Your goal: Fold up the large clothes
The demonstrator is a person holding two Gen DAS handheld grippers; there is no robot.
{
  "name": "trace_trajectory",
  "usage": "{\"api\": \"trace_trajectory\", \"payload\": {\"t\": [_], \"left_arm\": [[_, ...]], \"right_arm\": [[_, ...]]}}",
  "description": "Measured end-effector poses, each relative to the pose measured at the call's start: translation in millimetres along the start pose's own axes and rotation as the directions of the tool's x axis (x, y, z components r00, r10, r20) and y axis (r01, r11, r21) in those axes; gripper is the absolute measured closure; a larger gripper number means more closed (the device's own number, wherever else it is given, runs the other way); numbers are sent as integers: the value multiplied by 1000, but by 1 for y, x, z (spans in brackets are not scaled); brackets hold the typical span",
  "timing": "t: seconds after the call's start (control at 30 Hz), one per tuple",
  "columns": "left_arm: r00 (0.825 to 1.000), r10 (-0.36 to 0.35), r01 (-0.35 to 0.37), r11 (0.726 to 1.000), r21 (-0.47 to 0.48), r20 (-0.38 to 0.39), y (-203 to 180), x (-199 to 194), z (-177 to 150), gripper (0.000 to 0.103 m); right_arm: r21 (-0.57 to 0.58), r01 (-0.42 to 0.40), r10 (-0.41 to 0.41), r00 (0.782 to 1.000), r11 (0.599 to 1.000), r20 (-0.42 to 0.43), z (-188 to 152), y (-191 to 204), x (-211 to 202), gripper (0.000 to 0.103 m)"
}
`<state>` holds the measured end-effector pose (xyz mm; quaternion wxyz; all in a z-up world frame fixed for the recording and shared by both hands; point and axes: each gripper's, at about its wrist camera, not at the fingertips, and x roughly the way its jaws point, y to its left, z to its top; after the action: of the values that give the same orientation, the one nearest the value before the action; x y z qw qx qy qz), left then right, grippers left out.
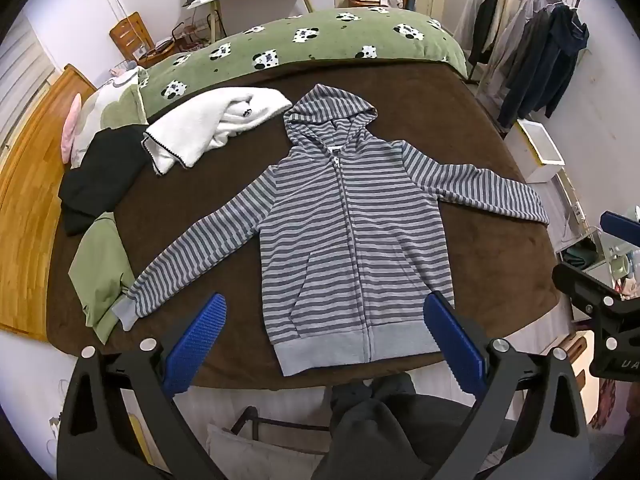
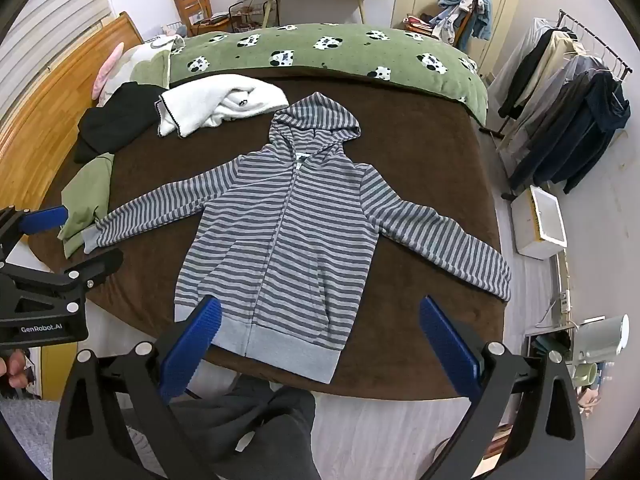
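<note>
We hold both grippers above the near edge of the bed (image 1: 480,128), tilted steeply down, and neither has anything in it: the left gripper (image 1: 324,336) has its blue pads spread wide over the hem, and the right gripper (image 2: 320,340) stands just as wide, empty too. The striped hoodie (image 1: 352,216) lies face up on the brown blanket (image 2: 420,152), zipped shut, hood pointing away from us and both sleeves spread out to the sides, so it looks to us laid flat on purpose, ready for a first fold. Its left sleeve (image 1: 192,252) ends with the cuff touching a green garment (image 1: 100,276), while its right sleeve (image 2: 440,236) reaches toward the bed's far side edge. The other clothes sit off to the left, clear of the working area: a black garment (image 1: 100,172) and a white fleece top (image 1: 216,120) near the pillows, which we judge to be a pile waiting its turn or already handled; we cannot tell which. A green panda blanket (image 2: 340,52) is bunched along the far edge of the bed. In our judgement no fold is made yet, and with the pads wide we are placed to come down on a sleeve or the hem corners
</note>
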<state>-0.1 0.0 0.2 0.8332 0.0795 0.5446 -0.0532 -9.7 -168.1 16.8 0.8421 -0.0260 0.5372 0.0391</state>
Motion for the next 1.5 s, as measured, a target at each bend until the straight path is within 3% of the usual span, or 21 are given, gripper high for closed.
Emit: {"api": "trace_trajectory", "payload": {"t": [1.5], "left_arm": [[1000, -2, 2, 1000, 2, -10, 0, 0, 0, 6]], "right_arm": [[-18, 8, -8, 1000, 1000, -1, 5, 8, 1, 6]]}}
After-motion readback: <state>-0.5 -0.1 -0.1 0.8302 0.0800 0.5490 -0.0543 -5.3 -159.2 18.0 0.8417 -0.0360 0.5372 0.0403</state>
